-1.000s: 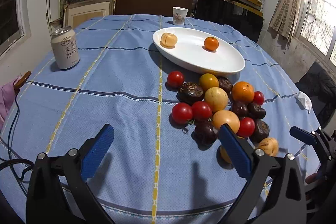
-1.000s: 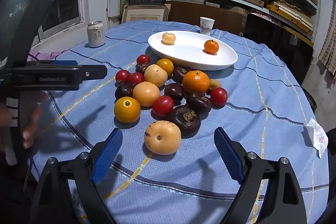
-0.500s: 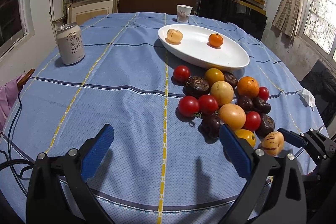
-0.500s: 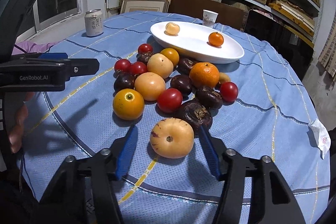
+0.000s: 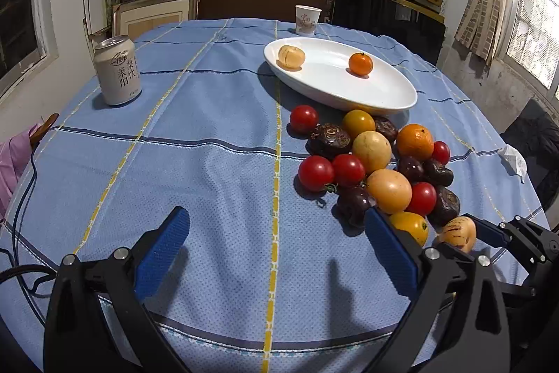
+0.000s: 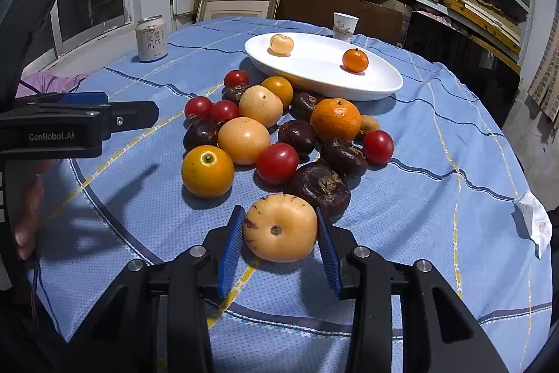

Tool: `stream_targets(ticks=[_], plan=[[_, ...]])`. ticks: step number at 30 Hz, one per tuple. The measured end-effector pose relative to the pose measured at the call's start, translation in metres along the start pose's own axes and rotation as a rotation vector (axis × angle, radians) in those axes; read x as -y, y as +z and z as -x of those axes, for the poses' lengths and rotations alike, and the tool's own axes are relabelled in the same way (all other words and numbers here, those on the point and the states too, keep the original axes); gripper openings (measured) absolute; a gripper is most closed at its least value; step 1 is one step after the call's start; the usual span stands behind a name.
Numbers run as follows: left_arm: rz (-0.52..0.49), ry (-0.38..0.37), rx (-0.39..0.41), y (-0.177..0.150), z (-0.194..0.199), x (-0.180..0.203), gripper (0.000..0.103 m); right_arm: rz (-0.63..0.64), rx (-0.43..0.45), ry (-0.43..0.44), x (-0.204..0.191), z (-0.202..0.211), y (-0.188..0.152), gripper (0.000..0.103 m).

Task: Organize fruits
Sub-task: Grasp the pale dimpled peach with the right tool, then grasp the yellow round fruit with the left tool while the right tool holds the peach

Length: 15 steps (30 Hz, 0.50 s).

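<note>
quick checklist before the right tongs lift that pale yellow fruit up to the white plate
1. Pale yellow fruit sits between the right tongs: ok.
2. Grip firm: cannot tell; the jaws are closing, and the blue pads look to be at its sides.
3. Neighbours free of the grip: not ok; the dark brown fruit lies right against the right-side pad.
4. Room on the white plate: ok; it holds only a pale fruit and a small orange.
5. Left tongs out of the way: ok; open over bare cloth, holding nothing.
</note>
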<state>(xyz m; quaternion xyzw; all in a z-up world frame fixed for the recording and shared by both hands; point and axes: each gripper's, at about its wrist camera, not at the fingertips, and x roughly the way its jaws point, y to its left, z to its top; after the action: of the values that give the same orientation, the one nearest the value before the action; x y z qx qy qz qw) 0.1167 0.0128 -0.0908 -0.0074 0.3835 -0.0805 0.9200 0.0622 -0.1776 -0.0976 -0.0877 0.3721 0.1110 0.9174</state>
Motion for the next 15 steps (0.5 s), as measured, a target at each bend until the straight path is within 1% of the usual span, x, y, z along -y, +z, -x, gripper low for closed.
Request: stream_targets(ticks=[2, 5, 8, 11, 12, 15], plan=[[-0.004, 0.005, 0.004, 0.000, 0.001, 0.001, 0.098, -0.003, 0.002, -0.002, 0.001, 0.001, -0.001, 0.041], [-0.037, -0.016, 0.017, -0.002, 0.007, 0.009, 0.098, 0.004, 0.007, -0.029, 0.009, 0.005, -0.003, 0.041], [-0.122, -0.039, 0.031, -0.006, 0.014, 0.030, 0.098, -0.028, 0.020, -0.043, 0.030, 0.009, -0.006, 0.041], [-0.206, -0.031, 0.028, -0.009, 0.012, 0.053, 0.098, -0.081, 0.002, -0.032, 0.049, 0.007, -0.011, 0.041], [-0.222, -0.035, 0.018, -0.010, 0.010, 0.060, 0.098, -0.082, 0.001, -0.022, 0.050, 0.007, -0.012, 0.041], [-0.246, -0.055, -0.013, -0.012, 0.003, 0.076, 0.098, -0.019, 0.031, -0.006, 0.041, 0.012, -0.015, 0.041]])
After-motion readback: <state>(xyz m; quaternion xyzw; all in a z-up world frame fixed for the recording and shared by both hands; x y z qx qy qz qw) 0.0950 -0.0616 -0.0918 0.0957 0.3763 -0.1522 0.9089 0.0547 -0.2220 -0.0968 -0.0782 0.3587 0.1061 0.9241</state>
